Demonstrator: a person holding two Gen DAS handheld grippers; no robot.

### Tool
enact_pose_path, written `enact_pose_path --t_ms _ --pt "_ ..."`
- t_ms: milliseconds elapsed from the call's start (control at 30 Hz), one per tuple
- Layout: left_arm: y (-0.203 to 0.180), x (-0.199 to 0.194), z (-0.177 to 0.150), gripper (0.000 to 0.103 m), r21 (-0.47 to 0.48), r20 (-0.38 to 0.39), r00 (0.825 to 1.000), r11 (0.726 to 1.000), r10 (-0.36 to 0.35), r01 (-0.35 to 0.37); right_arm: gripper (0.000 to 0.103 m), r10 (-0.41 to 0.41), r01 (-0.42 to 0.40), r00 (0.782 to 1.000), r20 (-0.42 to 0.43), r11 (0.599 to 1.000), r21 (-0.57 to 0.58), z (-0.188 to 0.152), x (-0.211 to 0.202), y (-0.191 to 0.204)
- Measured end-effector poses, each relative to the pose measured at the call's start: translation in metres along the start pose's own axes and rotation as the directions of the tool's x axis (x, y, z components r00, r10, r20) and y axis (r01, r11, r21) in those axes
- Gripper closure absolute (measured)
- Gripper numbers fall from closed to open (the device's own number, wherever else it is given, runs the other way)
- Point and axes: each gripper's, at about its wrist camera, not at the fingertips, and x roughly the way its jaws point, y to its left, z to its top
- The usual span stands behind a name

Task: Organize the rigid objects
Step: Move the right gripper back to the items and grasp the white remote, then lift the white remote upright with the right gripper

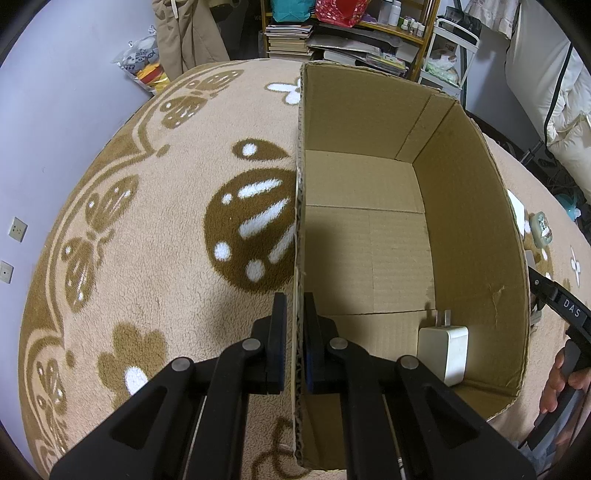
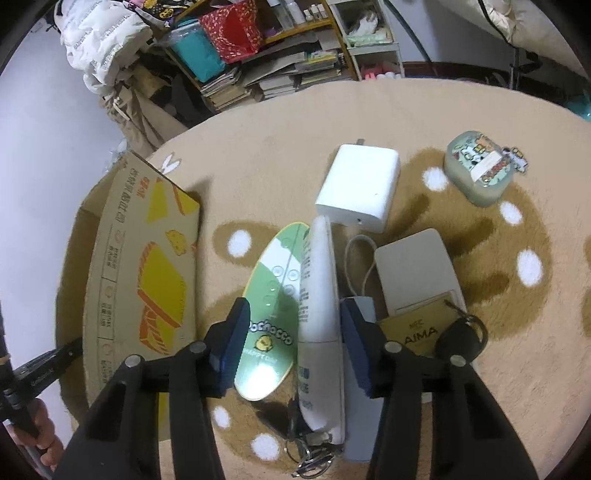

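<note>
My left gripper (image 1: 294,325) is shut on the left wall of an open cardboard box (image 1: 476,206), one finger outside and one inside. A white plug charger (image 1: 445,349) lies inside the box near its right wall. My right gripper (image 2: 291,325) is open, its fingers on either side of a green oval Pochacco mirror (image 2: 271,314) and a white tube (image 2: 321,291) on the rug. Beside them lie a white charger (image 2: 360,182), a white power bank (image 2: 417,269), a black car key with a gold AIMA tag (image 2: 413,332) and a pale green earbud case (image 2: 480,168). The box also shows in the right wrist view (image 2: 144,266) at the left.
Everything sits on a tan patterned rug (image 1: 155,221). Bookshelves with books and bags (image 1: 332,33) stand behind it, and a white cart (image 1: 450,48) at the back right. Keys on a ring (image 2: 310,458) lie by the tube's near end.
</note>
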Motion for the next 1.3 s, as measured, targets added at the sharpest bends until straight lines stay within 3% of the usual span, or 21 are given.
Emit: enact_pose_path --t_ms 133,167,267,433,833,1200,1300 --pt "0.0 0.0 -0.001 0.095 -0.003 -0.001 1.0 1.0 -0.001 0.001 0.067 -0.007 0.007 1.0 -0.006 1.0 -0.013 0.0 -0.002 0.004" --pt "0.0 0.0 -0.001 0.096 -0.002 -0.001 1.0 1.0 -0.001 0.001 0.067 0.01 -0.01 1.0 -0.005 1.0 -0.01 -0.001 -0.004 0.007" --pt "0.001 0.0 -0.001 0.096 -0.005 -0.002 1.0 1.0 -0.01 0.01 0.067 0.026 -0.026 1.0 -0.003 0.999 -0.024 -0.003 -0.005 0.013" --pt "0.001 -0.001 -0.002 0.096 -0.01 -0.005 1.0 1.0 -0.017 0.017 0.067 -0.048 0.046 0.999 -0.023 0.996 -0.072 -0.008 0.004 0.021" --pt "0.003 -0.001 -0.003 0.096 -0.007 -0.005 1.0 1.0 -0.014 0.014 0.067 -0.127 0.124 0.992 -0.023 0.986 -0.114 -0.013 0.01 0.023" --pt "0.003 -0.001 -0.002 0.095 -0.011 -0.006 1.0 1.0 -0.017 0.017 0.066 -0.036 0.036 0.999 -0.039 0.999 -0.011 -0.009 0.009 0.006" --pt "0.003 -0.001 -0.002 0.095 -0.012 -0.007 1.0 1.0 -0.017 0.016 0.055 -0.013 0.013 0.999 -0.039 1.0 -0.007 -0.009 0.01 0.008"
